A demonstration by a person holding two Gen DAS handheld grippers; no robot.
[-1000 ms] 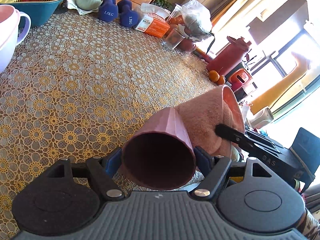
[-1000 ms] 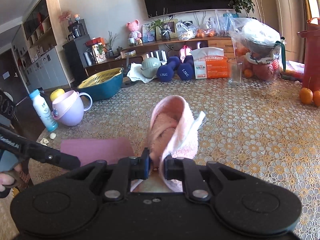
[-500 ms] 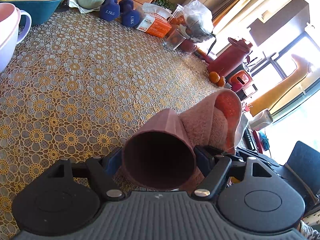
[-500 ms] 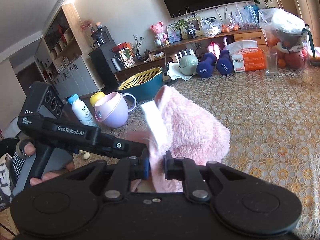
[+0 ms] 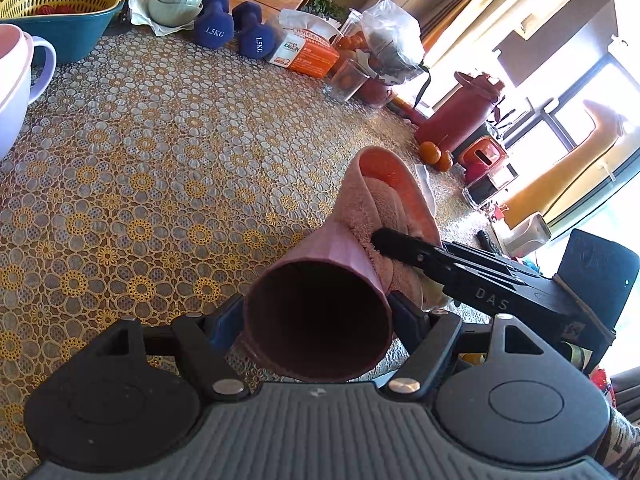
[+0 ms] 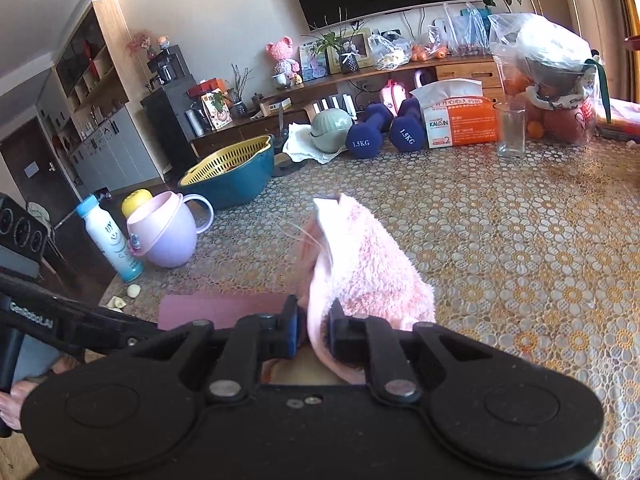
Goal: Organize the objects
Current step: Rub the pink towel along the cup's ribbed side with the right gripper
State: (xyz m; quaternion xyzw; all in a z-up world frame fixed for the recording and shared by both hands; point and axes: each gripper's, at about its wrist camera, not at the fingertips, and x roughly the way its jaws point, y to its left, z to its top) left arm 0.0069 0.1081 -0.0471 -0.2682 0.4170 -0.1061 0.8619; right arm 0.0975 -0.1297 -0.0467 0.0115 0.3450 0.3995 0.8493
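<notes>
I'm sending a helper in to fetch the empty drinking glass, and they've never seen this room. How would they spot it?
Look along the far edge of the lace-covered table, past the two blue dumbbells. Right of the orange tissue box stands the glass, upright. It is the only clear, see-through item in that row.

Towel (image 5: 384, 208) right of cup (image 5: 320, 320).

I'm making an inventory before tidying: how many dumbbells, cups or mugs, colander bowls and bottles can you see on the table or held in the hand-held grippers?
Dumbbells: 2
Cups or mugs: 3, namely the mauve cup in the left hand-held gripper, the lilac mug and the clear glass
Colander bowls: 1
Bottles: 1
Total: 7
</notes>
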